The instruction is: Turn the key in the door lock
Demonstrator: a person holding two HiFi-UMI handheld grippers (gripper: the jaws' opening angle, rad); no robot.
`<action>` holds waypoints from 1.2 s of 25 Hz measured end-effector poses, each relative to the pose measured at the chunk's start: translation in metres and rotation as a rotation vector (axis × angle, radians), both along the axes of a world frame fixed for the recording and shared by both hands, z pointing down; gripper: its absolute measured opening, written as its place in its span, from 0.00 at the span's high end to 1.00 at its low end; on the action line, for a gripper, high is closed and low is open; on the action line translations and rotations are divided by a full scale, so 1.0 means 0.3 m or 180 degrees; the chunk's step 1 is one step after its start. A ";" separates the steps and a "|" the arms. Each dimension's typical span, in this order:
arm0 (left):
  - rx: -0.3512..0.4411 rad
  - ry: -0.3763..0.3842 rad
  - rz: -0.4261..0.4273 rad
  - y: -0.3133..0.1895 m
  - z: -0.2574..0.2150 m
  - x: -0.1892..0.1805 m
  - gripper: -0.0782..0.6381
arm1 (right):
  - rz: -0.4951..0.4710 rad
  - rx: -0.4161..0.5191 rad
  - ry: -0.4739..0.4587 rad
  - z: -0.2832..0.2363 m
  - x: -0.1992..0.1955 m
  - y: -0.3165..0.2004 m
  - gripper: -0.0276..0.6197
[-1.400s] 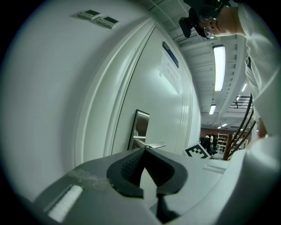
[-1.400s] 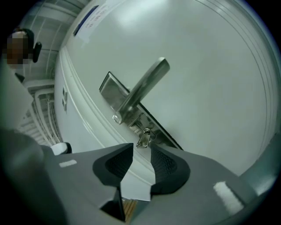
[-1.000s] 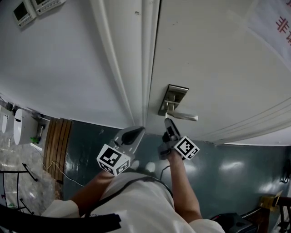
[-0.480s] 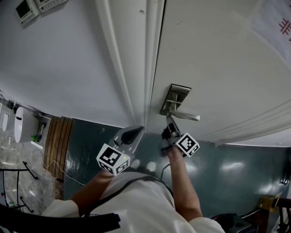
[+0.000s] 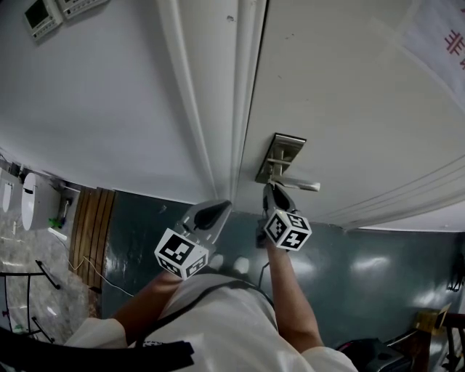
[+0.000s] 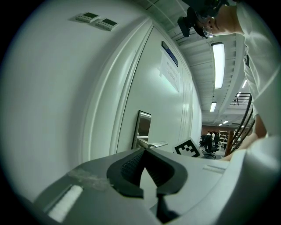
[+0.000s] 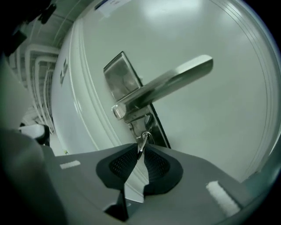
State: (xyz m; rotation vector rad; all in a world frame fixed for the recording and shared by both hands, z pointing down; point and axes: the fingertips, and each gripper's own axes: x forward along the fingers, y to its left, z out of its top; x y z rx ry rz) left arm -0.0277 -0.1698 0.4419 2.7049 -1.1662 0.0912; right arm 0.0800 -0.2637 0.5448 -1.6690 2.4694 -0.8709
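Note:
A silver lock plate point(image 5: 280, 156) with a lever handle point(image 5: 299, 186) sits on the white door. In the right gripper view a small metal key point(image 7: 143, 141) sticks out of the keyhole below the handle point(image 7: 175, 79). My right gripper point(image 7: 141, 151) is shut on the key's head, pads pressing on both sides. In the head view the right gripper point(image 5: 270, 189) reaches up to the plate, just under the handle. My left gripper point(image 5: 216, 211) hangs left of it, off the door, shut and empty point(image 6: 144, 150). The lock plate point(image 6: 142, 125) shows past it.
The door frame point(image 5: 218, 109) runs down left of the lock plate, with white wall beyond. Two wall control panels point(image 5: 43, 14) sit at the top left. A paper notice point(image 5: 443, 36) hangs on the door at the upper right. Dark green floor point(image 5: 349, 269) lies below.
My right gripper has rolled about its own line at the lock, so its marker cube shows a different face. It edged up toward the plate. The left gripper stayed put.

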 end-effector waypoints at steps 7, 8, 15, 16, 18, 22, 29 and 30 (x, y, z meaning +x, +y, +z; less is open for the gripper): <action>0.0016 0.0029 0.0047 0.005 -0.006 -0.011 0.88 | 0.0031 0.0097 0.0856 0.003 -0.007 0.004 0.87; 0.0014 0.0034 0.0057 0.006 -0.006 -0.014 0.88 | 0.0035 0.0108 0.0964 0.004 -0.007 0.004 0.86; 0.0039 0.0053 0.0132 0.009 -0.014 -0.036 0.88 | 0.0056 0.0241 0.1668 -0.008 -0.018 0.005 0.86; 0.0043 0.0052 0.0148 0.008 -0.015 -0.039 0.88 | 0.0057 0.0253 0.1733 -0.008 -0.020 0.005 0.86; 0.0052 0.0050 0.0182 0.007 -0.016 -0.045 0.88 | 0.0062 0.0273 0.1836 -0.009 -0.022 0.004 0.86; 0.0069 0.0047 0.0250 0.008 -0.018 -0.054 0.88 | 0.0070 0.0289 0.2040 -0.008 -0.025 0.005 0.86; 0.0105 0.0053 0.0345 0.013 -0.027 -0.067 0.88 | 0.0025 0.0399 0.2560 0.002 -0.033 0.005 0.86; 0.0109 0.0052 0.0352 0.013 -0.027 -0.071 0.88 | 0.0017 0.0426 0.2667 0.002 -0.034 0.004 0.87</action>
